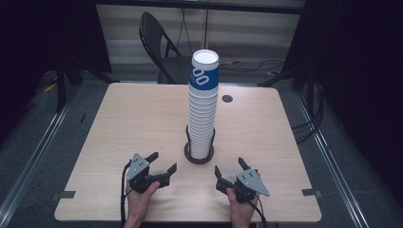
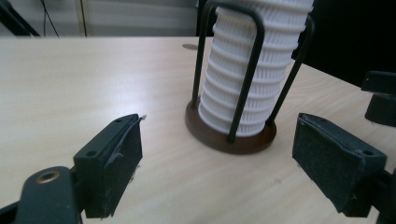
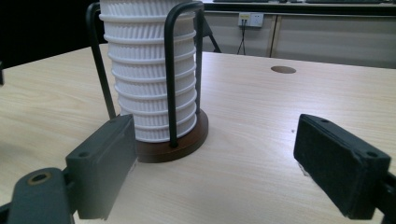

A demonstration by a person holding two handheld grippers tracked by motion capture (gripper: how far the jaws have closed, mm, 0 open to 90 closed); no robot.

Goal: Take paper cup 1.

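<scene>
1. My left tongs [image 1: 160, 167] sit on the near-left side of the cup stack [image 1: 203, 107], low over the counter [image 1: 123, 123]. The jaws stand wide apart and hold nothing.
2. My right tongs [image 1: 230, 172] sit on the near-right side of the stack, jaws just as wide and just as empty.
3. The stack is a tall column of nested white paper cups, the top one blue-printed. It stands upright in a cup holder [image 1: 198, 153] with a dark round wooden base and thin black wire uprights, near the counter's middle and just beyond both tongs.
4. I judge the cups light, thin-walled and easy to crush; their ribbed sides and rolled rims should give the pads some bite, so a gentle squeeze ought to do.
5. The wire uprights [image 2: 250, 70] cage the bottom cups, so taking hold down there looks awkward. The free part of the stack above the wires, or the top cup's rim, looks like the better place to grip.
6. So tall a column will likely sway or tip if pushed sideways; lifting straight up seems safest.
7. Left and right of the holder the counter is bare, with open room out to its edges. A small round hole [image 1: 227, 99] lies beyond the stack on its right, and a folding chair [image 1: 161, 42] stands past the far edge.
</scene>
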